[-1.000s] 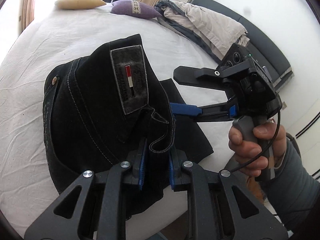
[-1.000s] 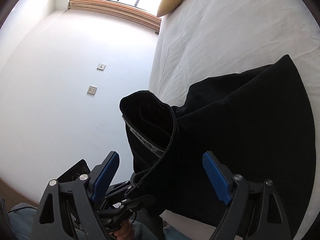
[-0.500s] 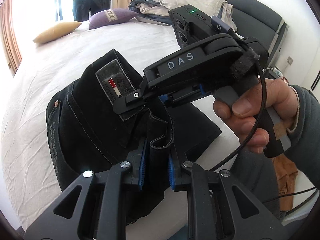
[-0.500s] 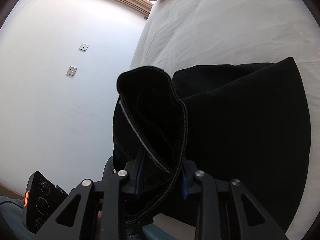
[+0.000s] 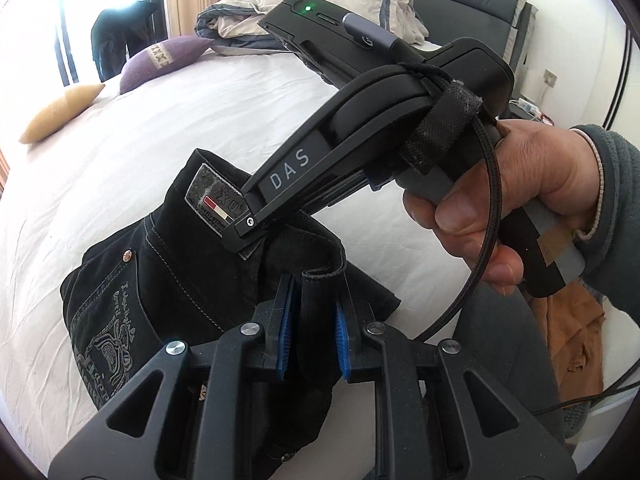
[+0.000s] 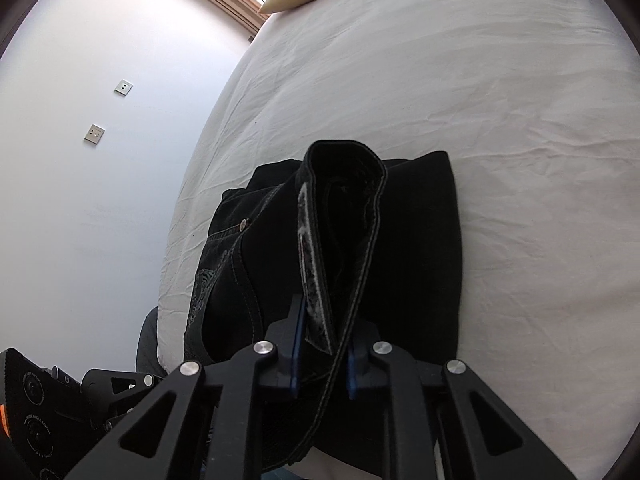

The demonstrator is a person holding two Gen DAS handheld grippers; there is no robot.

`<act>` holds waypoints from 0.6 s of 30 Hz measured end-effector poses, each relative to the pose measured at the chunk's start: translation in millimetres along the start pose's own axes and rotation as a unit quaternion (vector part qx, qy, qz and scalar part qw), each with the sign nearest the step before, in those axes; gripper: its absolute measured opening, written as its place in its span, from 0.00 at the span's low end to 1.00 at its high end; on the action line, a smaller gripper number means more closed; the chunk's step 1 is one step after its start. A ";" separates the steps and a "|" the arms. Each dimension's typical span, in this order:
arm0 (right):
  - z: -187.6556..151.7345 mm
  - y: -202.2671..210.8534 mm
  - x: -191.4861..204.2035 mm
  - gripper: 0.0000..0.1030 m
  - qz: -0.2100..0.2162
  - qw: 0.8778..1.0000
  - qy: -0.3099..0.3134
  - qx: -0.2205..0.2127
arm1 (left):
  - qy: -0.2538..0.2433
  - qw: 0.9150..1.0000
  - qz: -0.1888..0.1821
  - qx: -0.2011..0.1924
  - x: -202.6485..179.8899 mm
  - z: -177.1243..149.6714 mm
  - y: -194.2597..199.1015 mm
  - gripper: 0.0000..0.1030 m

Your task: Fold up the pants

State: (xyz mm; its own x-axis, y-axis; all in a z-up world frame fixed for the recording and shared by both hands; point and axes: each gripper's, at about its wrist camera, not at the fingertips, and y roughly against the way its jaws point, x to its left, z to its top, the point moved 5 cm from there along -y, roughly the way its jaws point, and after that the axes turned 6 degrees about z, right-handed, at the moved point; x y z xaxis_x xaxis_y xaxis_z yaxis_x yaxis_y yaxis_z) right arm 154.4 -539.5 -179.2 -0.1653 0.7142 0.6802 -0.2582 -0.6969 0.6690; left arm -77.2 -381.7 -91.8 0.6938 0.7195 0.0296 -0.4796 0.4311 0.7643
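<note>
Black pants (image 5: 168,292) lie bunched at the near edge of the white bed (image 5: 120,152). Left gripper (image 5: 311,336) fingers clamped on a waistband fold. Right gripper (image 6: 322,356) fingers clamped on the adjacent waistband section, lifted upright.

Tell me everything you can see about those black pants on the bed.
The black pants look like dark denim with pale stitching, a metal rivet, an embroidered back pocket and a worn waistband patch with a red-and-white flag. They lie bunched, partly folded, at the near edge of the white bed. The left tool and the right tool each pinch a raised fold of the cloth.
</note>
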 end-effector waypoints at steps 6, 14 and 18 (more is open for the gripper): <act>0.2 -6.9 -22.7 0.18 0.027 0.999 -0.020 -0.011 | -0.002 1.000 -0.007 0.019 -8.5 -1.1 -21.9 0.16; -17.9 -7.3 -52.8 0.31 0.051 0.996 -0.069 -0.028 | 0.037 0.995 -0.074 0.058 -0.7 -22.5 -19.0 0.22; -16.4 10.1 -57.1 0.52 0.010 0.996 -0.077 -0.052 | 0.074 0.988 -0.131 0.047 17.4 -33.3 28.4 0.22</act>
State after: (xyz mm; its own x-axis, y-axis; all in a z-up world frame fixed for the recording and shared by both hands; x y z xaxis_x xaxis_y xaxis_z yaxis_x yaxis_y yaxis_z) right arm 145.5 -586.3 -216.2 -0.0253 0.6766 0.7359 -0.3545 -0.6944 0.6262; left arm -96.7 -338.8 -91.0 0.6980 0.6650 -0.2656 -0.2370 0.5646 0.7906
